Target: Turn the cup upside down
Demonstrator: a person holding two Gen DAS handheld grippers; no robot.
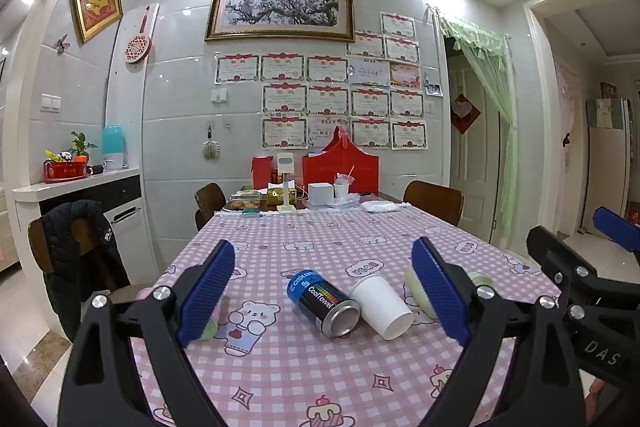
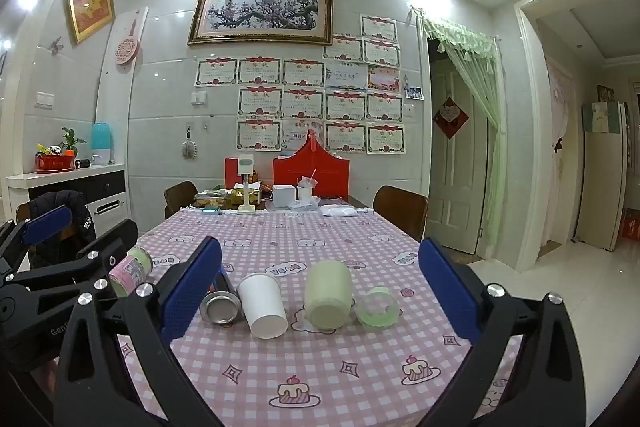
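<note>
White paper cup lies on its side on the pink checked tablecloth, touching a dark can and just beside a pale green cup. Left gripper and right gripper both hover wide open, holding nothing.

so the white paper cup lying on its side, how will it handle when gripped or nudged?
The white paper cup lies on its side on the tablecloth, so a nudge would probably roll it in a curve, since it tapers. It looks thin-walled and empty, so likely light and easy to crush. It lies close beside the can, which may get bumped.
</note>
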